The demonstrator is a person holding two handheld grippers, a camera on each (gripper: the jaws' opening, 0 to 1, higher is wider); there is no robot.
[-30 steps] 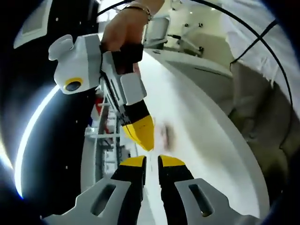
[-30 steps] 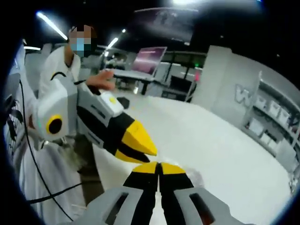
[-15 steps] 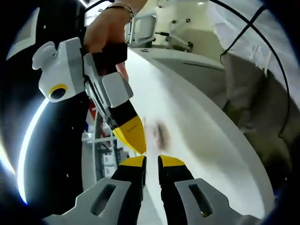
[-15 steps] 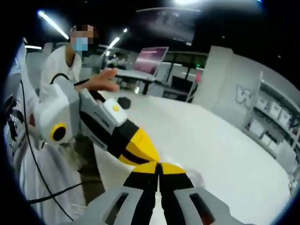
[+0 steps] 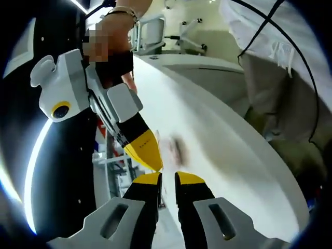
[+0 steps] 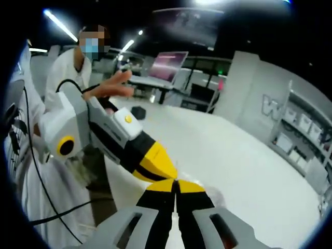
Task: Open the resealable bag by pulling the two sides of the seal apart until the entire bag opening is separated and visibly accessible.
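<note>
A big white surface (image 6: 249,155) takes up most of the right gripper view, and in the left gripper view it runs slanted from top to bottom (image 5: 223,155). There are two grippers, and their yellow tips meet over it, near the edge closest to the person.

In the left gripper view, the left gripper (image 5: 167,179) rises from the bottom with a small gap between its jaws. The right gripper (image 5: 148,153) slants down from the upper left, held by a hand (image 5: 111,44) with a bracelet, and its tip comes right to the left gripper's tips. Just beside the tips lies a blurry clear thing, likely the resealable bag (image 5: 176,148). I cannot tell if either pair of jaws pinches it.

In the right gripper view, the right gripper (image 6: 176,184) has its jaws pressed together. The left gripper (image 6: 155,166) slants in from the left, its jaws looking closed. A person in white (image 6: 67,78) stands behind with one hand (image 6: 111,85) spread open. One purple screen (image 6: 168,66) glows far back.
</note>
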